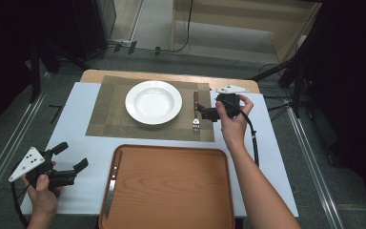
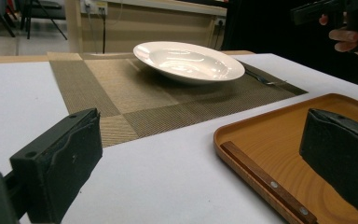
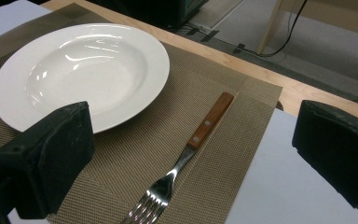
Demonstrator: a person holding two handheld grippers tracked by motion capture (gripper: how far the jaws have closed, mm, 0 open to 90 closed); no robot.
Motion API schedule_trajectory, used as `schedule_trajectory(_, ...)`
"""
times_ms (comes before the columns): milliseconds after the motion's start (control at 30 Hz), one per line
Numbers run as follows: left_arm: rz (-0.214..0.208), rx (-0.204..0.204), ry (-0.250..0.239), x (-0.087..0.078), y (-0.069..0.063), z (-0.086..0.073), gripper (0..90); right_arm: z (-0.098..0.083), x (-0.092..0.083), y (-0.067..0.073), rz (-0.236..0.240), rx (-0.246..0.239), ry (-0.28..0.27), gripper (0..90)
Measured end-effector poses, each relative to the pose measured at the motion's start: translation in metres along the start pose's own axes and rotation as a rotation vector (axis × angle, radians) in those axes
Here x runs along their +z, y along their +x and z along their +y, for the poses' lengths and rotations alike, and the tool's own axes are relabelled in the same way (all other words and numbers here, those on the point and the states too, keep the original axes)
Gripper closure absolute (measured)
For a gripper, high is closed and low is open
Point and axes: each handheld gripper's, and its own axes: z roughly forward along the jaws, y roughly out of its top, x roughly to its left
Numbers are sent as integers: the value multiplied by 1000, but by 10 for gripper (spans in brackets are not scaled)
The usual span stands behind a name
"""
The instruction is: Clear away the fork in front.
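Observation:
A white deep plate (image 1: 153,101) sits on a woven brown placemat (image 1: 107,119). Right of it on the mat lies a fork (image 1: 196,114) with a wooden handle, tines toward me. My right gripper (image 1: 201,112) is open beside the fork; in the right gripper view the fork (image 3: 212,119) lies below the wide gap of that gripper (image 3: 196,140), with the plate (image 3: 81,74) to the left. A wooden tray (image 1: 181,191) holds a knife (image 1: 112,183) along its left side. My left gripper (image 1: 71,156) is open and empty over the white table, left of the tray.
The left gripper view looks across the white tabletop (image 2: 168,177) to the tray's rim (image 2: 242,128), the knife handle (image 2: 270,184) and the plate (image 2: 189,60). Dark stands and cables surround the table. Its wooden far edge (image 1: 124,74) lies behind the mat.

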Motion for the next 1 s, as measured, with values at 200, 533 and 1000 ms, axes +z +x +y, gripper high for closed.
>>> schedule_trajectory(200,-3,-9,-8,-1,1,0,0,7,15,-3,-5,13,38,0)
schedule_trajectory(533,-10,-15,-12,-2,2,0,0,20,36,-12,-10,38,98,0)
schedule_trajectory(1000,-11,-11,-12,-1,2,0,0,23,66,-17,-17,45,194,0)
